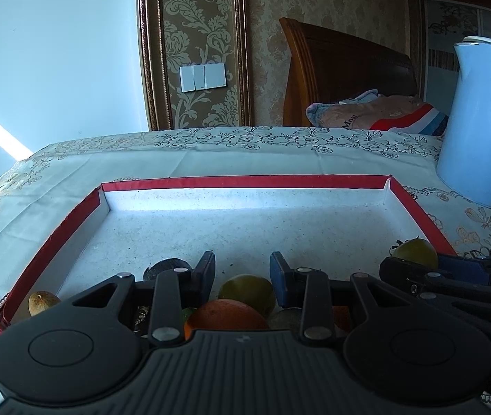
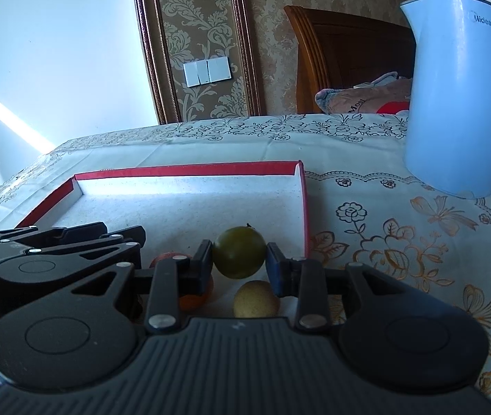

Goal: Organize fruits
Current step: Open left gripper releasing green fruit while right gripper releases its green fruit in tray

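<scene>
A: Starting at the left. Noting a red-rimmed tray (image 1: 72,228) on the embroidered tablecloth (image 1: 72,169); brownish fruit (image 1: 43,301) lying at its near left corner, dark round fruit (image 1: 162,268) just beside the left finger.

B: Left gripper (image 1: 242,271)?

A: Hanging spread and empty above the near fruit pile; orange (image 1: 226,314) and yellow-green fruit (image 1: 248,292) sitting below the gap, not touched as far as can be told.

B: Moving right.

A: Right gripper (image 2: 239,259) clamping a green round fruit (image 2: 239,257), both pads pressing its sides, stem end up, near the tray's right wall. Yellow pear-like fruit (image 2: 256,299) lying just under it; orange-red fruit (image 2: 193,294) partly hidden behind the left finger.

B: Handling advice?

A: Judging the step as carrying the green fruit to its place. Keeping the grip at the widest girth, lifting straight before travelling, avoiding the right rim and the neighbouring gripper, setting down on bare tray floor well apart from the pile to prevent rolling.

B: Differences between views?

A: Right wrist view alone showing the pad contact and the blue Midea kettle (image 2: 459,103) in full, standing well apart on the cloth. Left wrist view alone showing the tray's whole left wall and the left-corner fruit; green fruit there half-covered by the right gripper.
</scene>
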`<state>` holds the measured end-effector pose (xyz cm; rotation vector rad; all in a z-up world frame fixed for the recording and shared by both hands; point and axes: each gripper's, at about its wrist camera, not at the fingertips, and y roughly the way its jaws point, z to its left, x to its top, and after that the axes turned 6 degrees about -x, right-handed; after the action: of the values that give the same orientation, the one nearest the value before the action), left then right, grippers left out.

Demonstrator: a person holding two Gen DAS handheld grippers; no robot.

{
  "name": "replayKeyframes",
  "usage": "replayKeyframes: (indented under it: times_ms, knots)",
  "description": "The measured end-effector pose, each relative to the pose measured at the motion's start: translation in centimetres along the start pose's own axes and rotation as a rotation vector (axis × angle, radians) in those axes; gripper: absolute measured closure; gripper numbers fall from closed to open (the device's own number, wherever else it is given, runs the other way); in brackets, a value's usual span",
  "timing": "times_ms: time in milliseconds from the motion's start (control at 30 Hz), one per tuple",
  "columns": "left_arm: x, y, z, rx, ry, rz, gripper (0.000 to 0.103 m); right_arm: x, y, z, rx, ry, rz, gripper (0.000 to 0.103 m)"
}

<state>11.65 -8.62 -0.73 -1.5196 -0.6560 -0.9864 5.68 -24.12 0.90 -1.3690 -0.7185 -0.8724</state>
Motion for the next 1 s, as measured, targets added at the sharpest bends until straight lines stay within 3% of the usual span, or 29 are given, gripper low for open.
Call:
replayKeyframes:
  times_ms: [600, 667, 800, 1000]
  knots:
    - [-0.1, -0.8, -0.2, 0.002, 0.010, -0.012, 0.065, -0.1, -0.6, 0.1, 0.008, 0.013, -0.010, 0.070]
    - [-0.1, -1.2, -0.2, 0.002, 0.007, -0.023, 0.062, -0.1, -0.8, 0.1, 0.010, 0.014, -0.015, 0.071]
    - [-0.2, -2.3, -0.1, 0.028, -0.001, -0.051, 0.040, -0.1, -1.4, -0.1, 0.002, 0.025, -0.029, 0.070]
    - [-0.5, -3.2, 0.1, 0.027, -0.001, -0.066, 0.039, -0.3, -1.9, -0.1, 0.003, 0.032, -0.033, 0.070]
